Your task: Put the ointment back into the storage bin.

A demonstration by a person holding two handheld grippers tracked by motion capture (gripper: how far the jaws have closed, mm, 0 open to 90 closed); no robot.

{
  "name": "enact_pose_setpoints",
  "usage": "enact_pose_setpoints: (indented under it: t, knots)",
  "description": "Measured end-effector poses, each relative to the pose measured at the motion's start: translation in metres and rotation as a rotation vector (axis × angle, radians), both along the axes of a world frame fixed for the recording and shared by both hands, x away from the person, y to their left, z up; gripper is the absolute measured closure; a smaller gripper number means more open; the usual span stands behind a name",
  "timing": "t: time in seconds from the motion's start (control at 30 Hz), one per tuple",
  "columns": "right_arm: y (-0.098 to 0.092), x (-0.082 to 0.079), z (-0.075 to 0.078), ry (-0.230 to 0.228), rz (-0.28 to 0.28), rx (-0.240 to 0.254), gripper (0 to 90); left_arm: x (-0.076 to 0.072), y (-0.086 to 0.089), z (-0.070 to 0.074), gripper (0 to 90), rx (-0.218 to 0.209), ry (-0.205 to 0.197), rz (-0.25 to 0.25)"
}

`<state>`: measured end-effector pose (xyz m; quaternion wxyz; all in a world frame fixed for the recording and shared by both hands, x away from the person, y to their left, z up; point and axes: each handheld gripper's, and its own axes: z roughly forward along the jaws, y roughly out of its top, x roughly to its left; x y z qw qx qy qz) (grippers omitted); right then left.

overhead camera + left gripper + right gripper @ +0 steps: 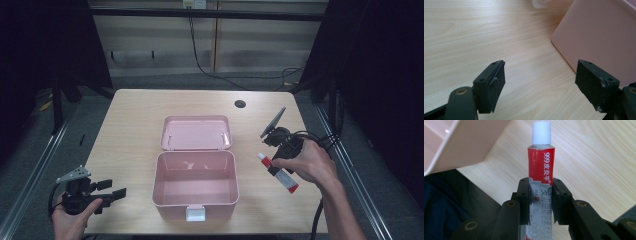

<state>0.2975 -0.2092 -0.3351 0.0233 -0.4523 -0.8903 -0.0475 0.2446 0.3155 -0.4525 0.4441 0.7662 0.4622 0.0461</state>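
Black jaws of the right gripper (540, 202) pinch a red and silver tube (540, 185) with a white cap. It is held over the wooden table (130, 130), to the right of the pink box (195, 182). That box sits open, lid (196, 132) flat behind it. Left gripper (540, 85) waits beside the box, jaws spread wide, holding nothing.

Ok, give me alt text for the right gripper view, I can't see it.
The right gripper is shut on a red and silver tube with a white cap, pointing away from the camera over the wooden table. A pink box fills the upper left corner.
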Motion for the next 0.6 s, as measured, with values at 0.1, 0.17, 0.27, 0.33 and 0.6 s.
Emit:
enact_pose_setpoints:
  t: [0.1, 0.17, 0.27, 0.33, 0.6]
  knots:
    - [0.005, -0.001, 0.006, -0.006, 0.058, 0.02, 71.3, 0.0, 0.0, 0.0, 23.9, -0.004, 0.003, 0.006]
    - [0.005, -0.001, 0.007, -0.008, 0.07, 0.027, 71.4, 0.0, 0.0, 0.0, 23.9, -0.005, 0.001, 0.005]
    - [0.01, -0.003, 0.011, -0.007, 0.123, 0.02, 71.3, 0.0, 0.0, 0.0, 23.9, -0.003, 0.001, 0.004]
    - [0.013, -0.004, 0.013, -0.005, 0.162, 0.009, 71.2, -0.002, 0.0, 0.001, 24.0, 0.01, -0.008, 0.017]
    - [0.022, -0.004, 0.023, -0.013, 0.264, 0.035, 71.2, -0.001, 0.0, 0.001, 24.0, 0.013, -0.006, 0.01]
